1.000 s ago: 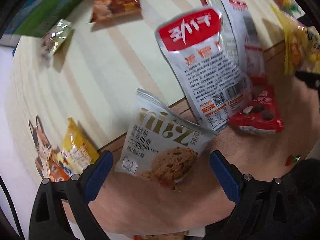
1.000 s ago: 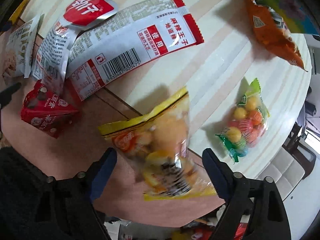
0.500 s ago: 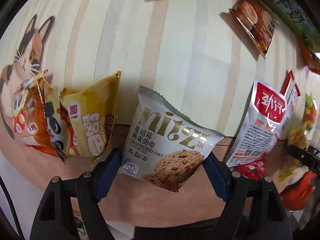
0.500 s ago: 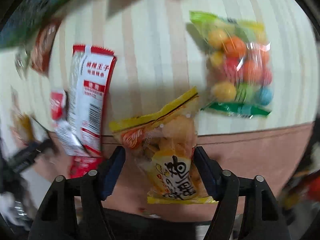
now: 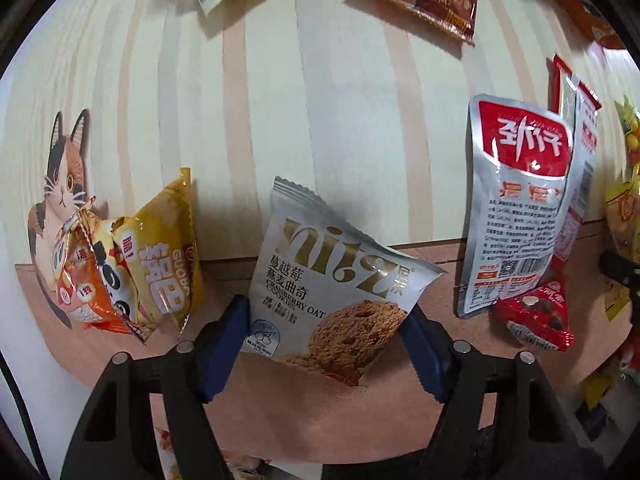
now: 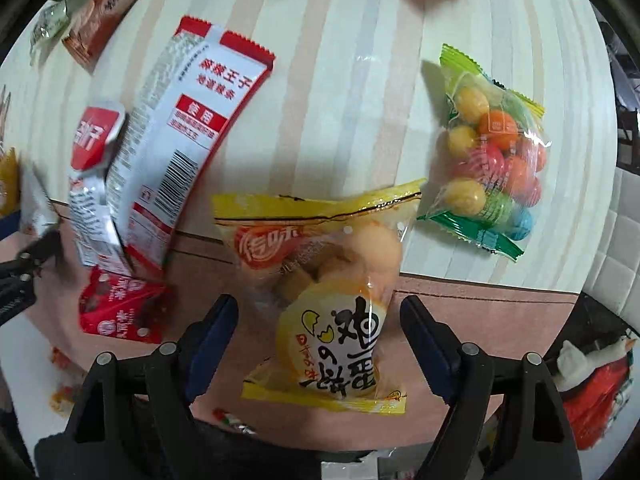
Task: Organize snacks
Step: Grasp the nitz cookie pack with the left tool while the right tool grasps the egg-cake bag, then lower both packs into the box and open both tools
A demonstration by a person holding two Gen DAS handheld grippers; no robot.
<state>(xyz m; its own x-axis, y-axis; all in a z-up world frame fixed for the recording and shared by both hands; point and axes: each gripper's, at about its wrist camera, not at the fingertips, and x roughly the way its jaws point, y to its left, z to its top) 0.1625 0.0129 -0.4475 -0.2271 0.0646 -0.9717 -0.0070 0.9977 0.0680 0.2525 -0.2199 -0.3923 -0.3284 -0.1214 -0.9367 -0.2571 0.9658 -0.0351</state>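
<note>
A silver cranberry oat cookie packet (image 5: 336, 280) lies at the pink border of the striped tablecloth (image 5: 280, 100). My left gripper (image 5: 328, 332) straddles it, jaws closing, and both blue pads touch the packet's sides. In the right wrist view a yellow packet of egg-shaped snacks (image 6: 320, 300) lies between the fingers of my right gripper (image 6: 320, 320). Those jaws are closing too, but a small gap shows between each pad and the packet.
Left of the cookies sit a yellow rice-crust packet (image 5: 164, 264) and an orange panda packet (image 5: 88, 288). Right of them are a silver-red packet (image 5: 520, 208) and a small red packet (image 5: 536, 316). A long red-white packet (image 6: 180, 152) and a bag of coloured candy balls (image 6: 492, 160) flank the yellow packet.
Both grippers rolled, so the table swung round in both views. Both pairs of jaws narrowed: the left pads came onto the cookie packet, the right pads drew close to the yellow packet.
</note>
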